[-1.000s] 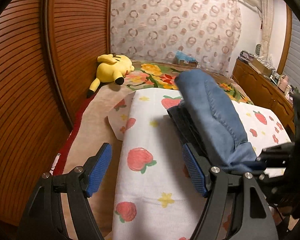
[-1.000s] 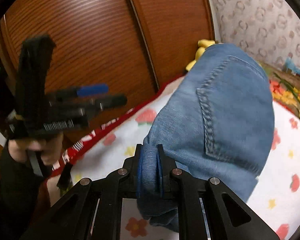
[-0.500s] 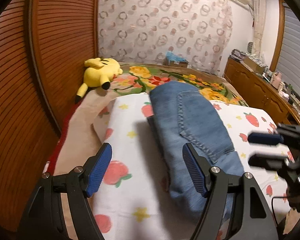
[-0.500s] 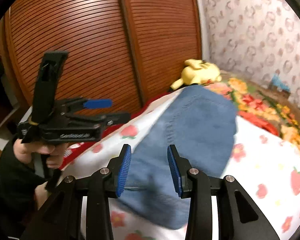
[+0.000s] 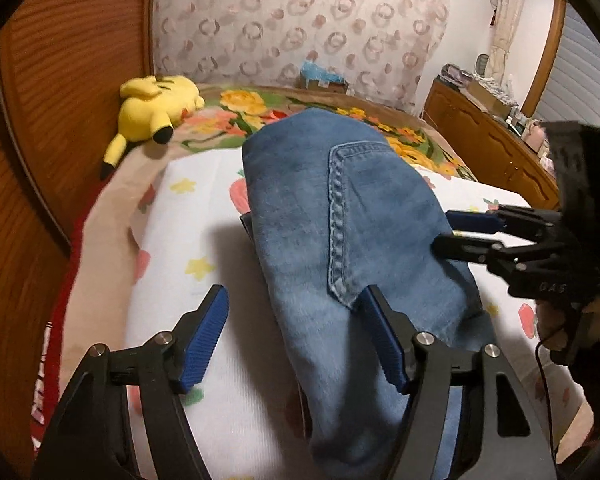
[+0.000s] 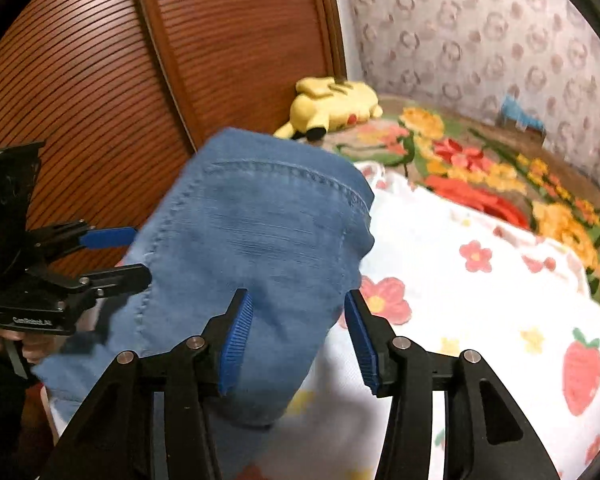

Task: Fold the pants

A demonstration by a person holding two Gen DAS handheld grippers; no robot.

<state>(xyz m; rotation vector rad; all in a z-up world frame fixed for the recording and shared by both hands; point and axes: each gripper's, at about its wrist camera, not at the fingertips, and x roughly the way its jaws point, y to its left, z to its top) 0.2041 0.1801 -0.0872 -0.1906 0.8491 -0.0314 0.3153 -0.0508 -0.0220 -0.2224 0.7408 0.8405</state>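
Denim was the nearest thing under both claws: the folded pants (image 5: 340,248) lay as a narrow stack on the strawberry-print sheet (image 5: 204,264), long axis running from the cameras' near edge away toward the floral blanket (image 5: 252,116).

Left gripper (image 5: 296,336) hovered at the near end, jaws wide and closing slightly, nothing pinched. Its right pad sat over the denim by the pocket seam, its left pad over bare sheet, so the stack's left edge lay between the jaws.

Right gripper (image 6: 300,336) stood about half open and opening. Denim showed between and beyond the pads, not pressed by them; it held nothing. In the left wrist view the same gripper (image 5: 452,232) reached in from the stack's right side, tips at or just over the right edge; contact unclear.

Judgement: fold looks mostly done. Both claws flank the near end, so a next move would run along the long axis, and the left looks slightly better centred.

Farther off: yellow plush toy (image 5: 156,108) by the wooden slatted wall (image 6: 180,80), well apart from the pants.
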